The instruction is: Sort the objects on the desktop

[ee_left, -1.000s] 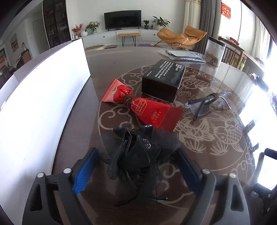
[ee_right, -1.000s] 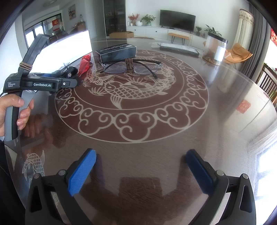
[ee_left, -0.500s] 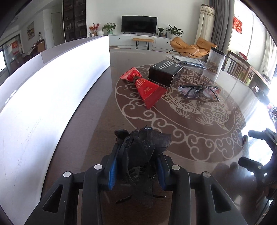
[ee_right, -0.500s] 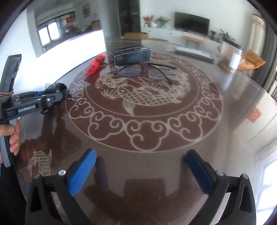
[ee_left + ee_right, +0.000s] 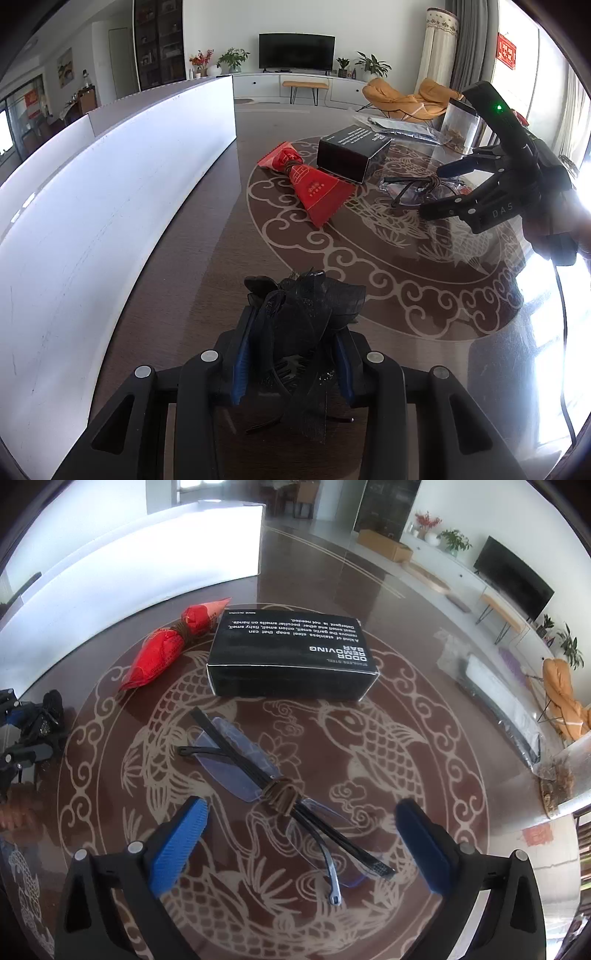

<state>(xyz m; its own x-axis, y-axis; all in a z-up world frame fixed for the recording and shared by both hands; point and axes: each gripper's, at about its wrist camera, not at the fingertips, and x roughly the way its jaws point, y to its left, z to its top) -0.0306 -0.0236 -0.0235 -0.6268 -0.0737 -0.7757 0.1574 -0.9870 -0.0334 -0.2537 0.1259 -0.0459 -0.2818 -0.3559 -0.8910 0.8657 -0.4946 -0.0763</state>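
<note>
My left gripper [image 5: 291,354] is shut on a black mesh hair bow [image 5: 306,306], held just over the near part of the table; the same grip shows at the left edge of the right wrist view, at the bow [image 5: 46,712]. My right gripper [image 5: 301,823] points down over folded glasses [image 5: 266,775] tied with a brown band. Its jaws are closing, the glasses lie between the blue pads, and neither pad touches them. From the left wrist view, the right gripper [image 5: 434,192] hovers at the glasses [image 5: 410,186]. A red packet [image 5: 166,650] and a black box [image 5: 291,657] lie beyond.
A long white panel [image 5: 110,192] runs along the left side of the round patterned table [image 5: 369,258]. A clear jar [image 5: 458,125] and a flat plastic bag [image 5: 402,125] sit at the far right edge. A hand grips the right tool.
The left gripper shut on the bow, drew it back toward the table's near side, then stayed still. The right gripper swept across and rolled to stand over the glasses, its jaws narrowing slightly.
</note>
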